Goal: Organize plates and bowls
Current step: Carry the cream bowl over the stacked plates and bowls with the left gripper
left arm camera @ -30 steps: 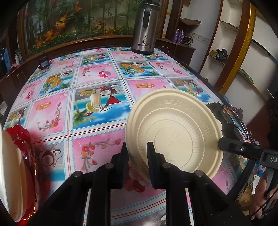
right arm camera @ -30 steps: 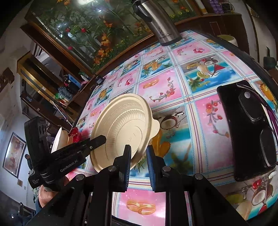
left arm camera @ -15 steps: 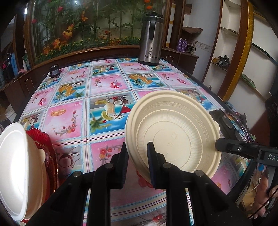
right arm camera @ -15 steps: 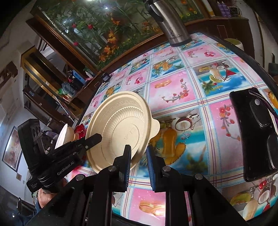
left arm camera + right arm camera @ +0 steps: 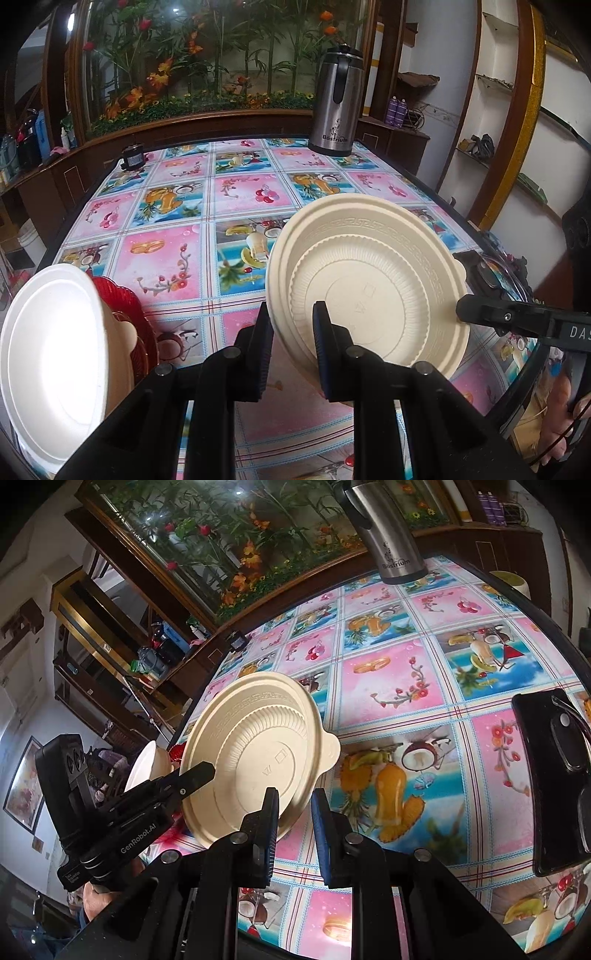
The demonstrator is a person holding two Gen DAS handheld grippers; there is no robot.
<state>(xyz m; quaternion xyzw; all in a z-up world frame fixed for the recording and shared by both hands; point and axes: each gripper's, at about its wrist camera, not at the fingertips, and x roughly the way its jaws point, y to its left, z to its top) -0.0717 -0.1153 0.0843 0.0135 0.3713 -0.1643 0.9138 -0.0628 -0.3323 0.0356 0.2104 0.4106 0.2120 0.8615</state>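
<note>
A cream plate (image 5: 373, 280) is held clear of the table, tilted w/ its ribbed underside toward both cameras; nothing is on it as far as shows. The left gripper (image 5: 291, 332) pinches its rim at one edge, and the right gripper (image 5: 293, 819) pinches the opposite edge, fingers nearly pressed together w/ only the thin rim between them (each gripper's black tip also shows in the other's view, touching the plate). At the left edge of the left wrist view, a white bowl (image 5: 55, 358) stands tilted against a cream piece behind it, both resting in a red glass dish (image 5: 127, 314); the bowl's inside looks bare. The table (image 5: 236, 199) is covered by a tablecloth of pink and blue squares w/ fruit, flowers and drinks. A steel thermos jug (image 5: 338, 107) stands upright at the far edge, and a small dark object (image 5: 132, 157) sits at the far left corner. In the right wrist view a black case (image 5: 550, 790) lies on the cloth to the right, eyeglasses on top. Behind the table runs a wood-framed glass panel w/ green stalks and orange flowers (image 5: 207, 62); curved shelves (image 5: 517, 122) line the white wall to the right.
</note>
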